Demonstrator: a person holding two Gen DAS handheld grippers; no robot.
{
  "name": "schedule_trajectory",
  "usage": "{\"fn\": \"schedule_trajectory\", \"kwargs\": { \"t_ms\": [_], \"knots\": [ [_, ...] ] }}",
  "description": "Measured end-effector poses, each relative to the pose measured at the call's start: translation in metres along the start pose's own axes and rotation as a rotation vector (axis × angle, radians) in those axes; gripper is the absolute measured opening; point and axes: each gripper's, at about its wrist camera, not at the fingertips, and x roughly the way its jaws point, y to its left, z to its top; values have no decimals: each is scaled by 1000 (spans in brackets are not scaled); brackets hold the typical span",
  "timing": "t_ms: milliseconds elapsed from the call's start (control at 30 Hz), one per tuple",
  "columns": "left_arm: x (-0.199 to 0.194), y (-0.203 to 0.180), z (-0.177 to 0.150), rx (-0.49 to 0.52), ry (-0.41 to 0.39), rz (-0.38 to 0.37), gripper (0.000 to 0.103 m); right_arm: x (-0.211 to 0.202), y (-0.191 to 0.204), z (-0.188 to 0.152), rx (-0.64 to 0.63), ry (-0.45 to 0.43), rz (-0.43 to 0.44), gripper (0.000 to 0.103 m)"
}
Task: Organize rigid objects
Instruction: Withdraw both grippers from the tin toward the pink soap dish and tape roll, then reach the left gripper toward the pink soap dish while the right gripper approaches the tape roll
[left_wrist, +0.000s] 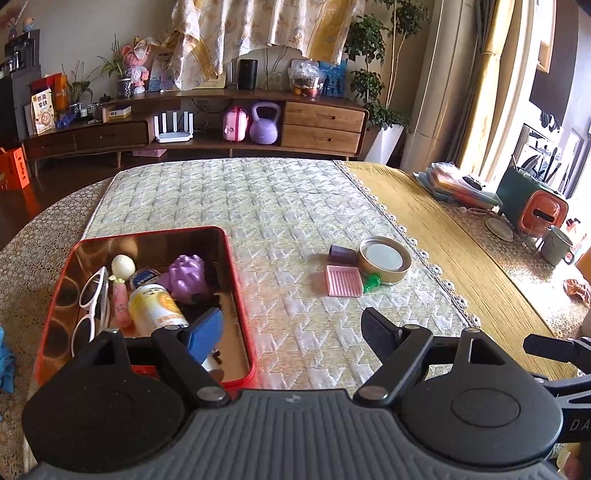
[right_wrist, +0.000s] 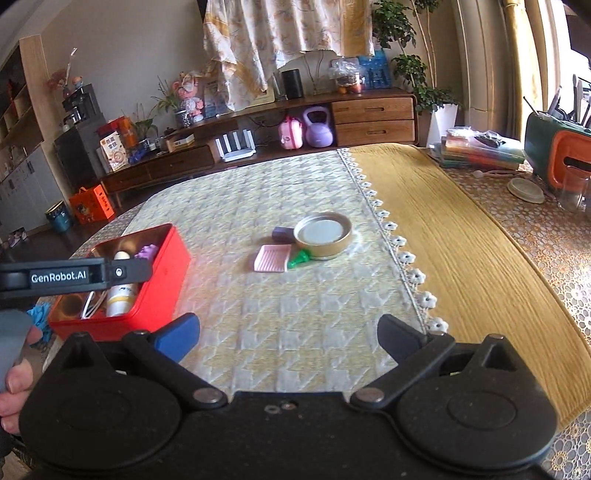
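A red tin box (left_wrist: 242, 325) (right_wrist: 162, 273) sits at the left on the quilted mat. It holds white sunglasses (left_wrist: 92, 306), a yellow-white can (left_wrist: 157, 308) (right_wrist: 120, 295), a purple toy (left_wrist: 184, 275), a pale ball (left_wrist: 122, 264) and a pink tube (left_wrist: 121, 301). On the mat to the right lie a round gold tin lid (left_wrist: 384, 258) (right_wrist: 323, 234), a pink ridged tray (left_wrist: 343, 281) (right_wrist: 272, 258), a small purple block (left_wrist: 341, 254) (right_wrist: 282, 232) and a green piece (left_wrist: 371, 283) (right_wrist: 300, 258). My left gripper (left_wrist: 291, 328) is open, its left finger over the box's near end. My right gripper (right_wrist: 288, 332) is open and empty above the mat.
A yellow runner (left_wrist: 450, 236) (right_wrist: 461, 240) with lace edging lies right of the mat. A stack of books (right_wrist: 476, 147), a green-orange holder (right_wrist: 557, 155), a coaster (right_wrist: 526, 190) and a green mug (left_wrist: 556, 245) stand at the far right. A wooden sideboard (left_wrist: 192, 122) is beyond the table.
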Motion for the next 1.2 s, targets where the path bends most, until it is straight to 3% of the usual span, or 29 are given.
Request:
{"fn": "schedule_trajectory", "kwargs": {
  "t_ms": [267, 633, 833, 1200],
  "knots": [
    [41, -31, 0, 31, 22, 22, 82, 28, -33, 14, 24, 8, -45, 103],
    [106, -54, 10, 47, 52, 61, 82, 84, -57, 61, 31, 47, -36, 103],
    [133, -57, 14, 40, 70, 67, 82, 121, -52, 80, 22, 97, -15, 103],
    [164, -56, 16, 9, 98, 69, 82, 171, -27, 83, -34, 169, -25, 102]
  ]
}}
